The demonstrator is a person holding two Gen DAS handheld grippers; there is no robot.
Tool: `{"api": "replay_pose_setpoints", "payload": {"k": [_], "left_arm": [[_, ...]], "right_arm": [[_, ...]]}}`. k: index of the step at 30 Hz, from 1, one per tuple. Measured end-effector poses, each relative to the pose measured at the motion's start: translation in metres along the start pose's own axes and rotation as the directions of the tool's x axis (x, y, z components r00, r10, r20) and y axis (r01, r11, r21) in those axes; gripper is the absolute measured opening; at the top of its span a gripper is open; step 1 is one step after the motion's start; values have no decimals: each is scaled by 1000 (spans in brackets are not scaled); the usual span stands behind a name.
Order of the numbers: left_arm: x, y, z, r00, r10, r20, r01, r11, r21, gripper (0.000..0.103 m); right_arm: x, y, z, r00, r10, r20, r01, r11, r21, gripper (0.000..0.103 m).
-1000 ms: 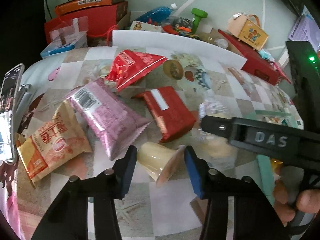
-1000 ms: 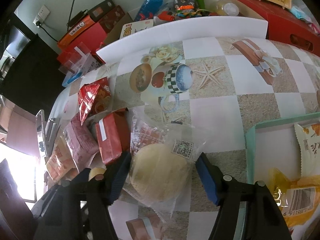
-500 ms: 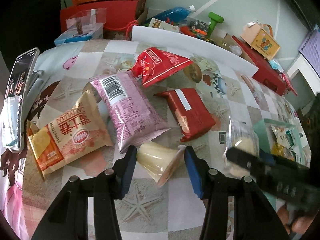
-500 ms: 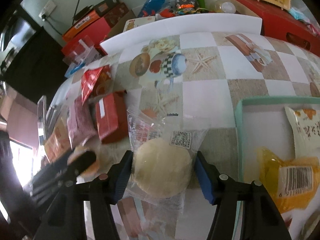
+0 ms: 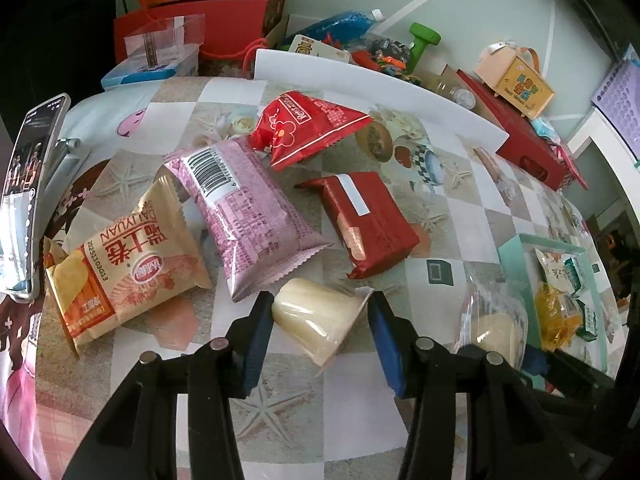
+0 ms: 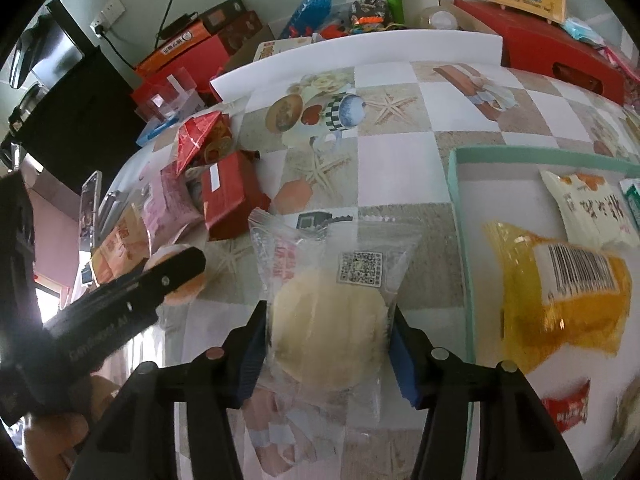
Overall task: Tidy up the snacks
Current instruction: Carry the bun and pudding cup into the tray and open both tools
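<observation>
My left gripper [image 5: 320, 336] is shut on a pale jelly cup [image 5: 316, 320], held on its side above the table. My right gripper [image 6: 328, 344] is shut on a clear bag with a round pale cake [image 6: 328, 332], also seen in the left wrist view [image 5: 494, 320]. A teal tray [image 6: 460, 240] to the right holds a yellow packet [image 6: 560, 300] and a white packet [image 6: 588, 208]. Loose snacks lie on the table: a pink packet [image 5: 248, 212], a tan packet [image 5: 120, 272], a red box-like packet [image 5: 368, 220] and a red bag [image 5: 308, 128].
A phone [image 5: 24, 196] stands at the table's left edge. A white board [image 5: 380, 88] lies across the back, with red boxes [image 5: 200, 32], a blue bottle [image 5: 340, 24] and a green dumbbell [image 5: 424, 40] behind it. The left gripper's body [image 6: 112, 320] shows left of the cake.
Both grippers have lifted and drawn back with their snacks. The right gripper has moved right, so the cake now sits beside the teal tray's left rim.
</observation>
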State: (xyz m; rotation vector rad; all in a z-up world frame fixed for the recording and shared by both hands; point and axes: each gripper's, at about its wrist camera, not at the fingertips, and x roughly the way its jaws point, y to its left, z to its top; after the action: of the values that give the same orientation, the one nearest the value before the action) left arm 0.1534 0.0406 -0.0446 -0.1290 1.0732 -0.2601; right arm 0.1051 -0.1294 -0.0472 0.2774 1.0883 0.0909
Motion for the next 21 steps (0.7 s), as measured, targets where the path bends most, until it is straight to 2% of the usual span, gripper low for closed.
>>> {"api": "replay_pose_setpoints", "payload": {"k": [5,6,7,16,21], "left_arm": [[-5,-2,-2,1000,5,-6,-5,1000,-4,49],[-6,-2,-2,1000,11,-9,-11,1000,-7,43],[-8,-2,-3,1000,11,-10,-12,1000,-11,42],[-19,-6,-8,1000,2,-2,-2,1000,-11,42],[-33,-14,-7,999,14,30,-14,1000,10,42]], "right_arm": [[-9,-1,-8,1000,16,14,-16,1000,4,55],[-12,-1,-10,1000,17,20,-17,1000,5,55],[-14,-1,-10,1000,20,23,-20,1000,6,55],[-45,-12,-20,995,52,80,-57,997,60,55],[-66,-17,-22,990,69,120,-78,994,74,55]]}}
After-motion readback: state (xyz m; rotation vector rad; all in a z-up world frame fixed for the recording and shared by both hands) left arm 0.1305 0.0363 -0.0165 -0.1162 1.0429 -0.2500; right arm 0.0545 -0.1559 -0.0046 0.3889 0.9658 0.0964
